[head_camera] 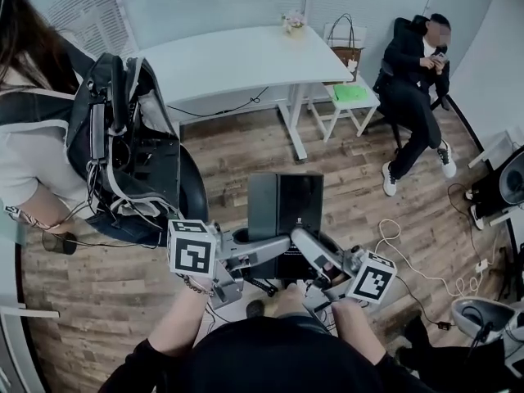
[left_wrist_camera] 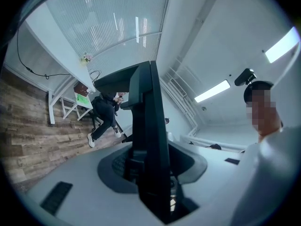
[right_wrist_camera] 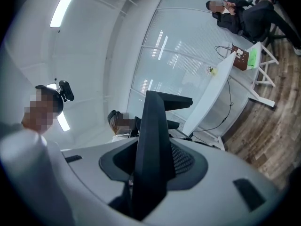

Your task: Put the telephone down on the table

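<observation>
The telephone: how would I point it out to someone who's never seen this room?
Start at the white table, then come down across the wooden floor to the left gripper and right gripper near the bottom. The telephone is the black, flat-faced box pinched between them, the only thing they hold.

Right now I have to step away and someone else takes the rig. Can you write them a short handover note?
Left gripper: jaws shut on the telephone.
Right gripper: jaws shut on the same telephone, from the other side.
Telephone: held in the air over the wooden floor, short of the white table.
Done: the telephone is in both grips.
Left: carry it to the table, set it down, open both jaws.
</observation>
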The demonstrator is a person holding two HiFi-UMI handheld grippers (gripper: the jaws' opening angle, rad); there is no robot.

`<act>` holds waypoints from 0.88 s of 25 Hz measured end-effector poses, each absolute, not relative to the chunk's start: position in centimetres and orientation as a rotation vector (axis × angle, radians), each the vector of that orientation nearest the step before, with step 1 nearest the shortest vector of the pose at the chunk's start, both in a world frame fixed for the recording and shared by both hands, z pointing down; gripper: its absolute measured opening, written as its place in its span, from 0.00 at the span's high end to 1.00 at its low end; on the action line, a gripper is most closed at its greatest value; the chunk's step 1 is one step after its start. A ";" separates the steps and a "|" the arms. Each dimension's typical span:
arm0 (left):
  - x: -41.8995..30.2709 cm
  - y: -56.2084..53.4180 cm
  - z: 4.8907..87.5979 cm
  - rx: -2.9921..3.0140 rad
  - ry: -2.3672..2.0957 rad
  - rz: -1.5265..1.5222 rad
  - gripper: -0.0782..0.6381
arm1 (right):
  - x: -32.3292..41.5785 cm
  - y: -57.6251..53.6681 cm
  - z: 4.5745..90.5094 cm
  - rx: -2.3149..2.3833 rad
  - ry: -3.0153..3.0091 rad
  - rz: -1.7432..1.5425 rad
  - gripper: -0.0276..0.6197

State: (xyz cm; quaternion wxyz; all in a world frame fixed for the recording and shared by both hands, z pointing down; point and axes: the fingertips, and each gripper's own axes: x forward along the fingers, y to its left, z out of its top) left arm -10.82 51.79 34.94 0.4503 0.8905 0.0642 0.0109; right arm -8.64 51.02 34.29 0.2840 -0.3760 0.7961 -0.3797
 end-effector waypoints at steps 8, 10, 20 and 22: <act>-7.6 46.1 35.2 2.216 0.099 -0.006 0.63 | -5.4 45.1 34.6 -0.945 2.181 -1.032 0.71; -6.3 44.8 35.1 2.221 0.087 -0.015 0.63 | -4.2 43.9 34.4 -0.932 2.194 -1.032 0.71; 0.2 39.7 34.9 2.258 0.035 -0.037 0.63 | 2.3 38.7 34.3 -0.870 2.236 -1.016 0.71; 1.2 38.6 34.7 2.266 0.027 -0.052 0.63 | 3.2 37.6 34.0 -0.861 2.249 -1.009 0.71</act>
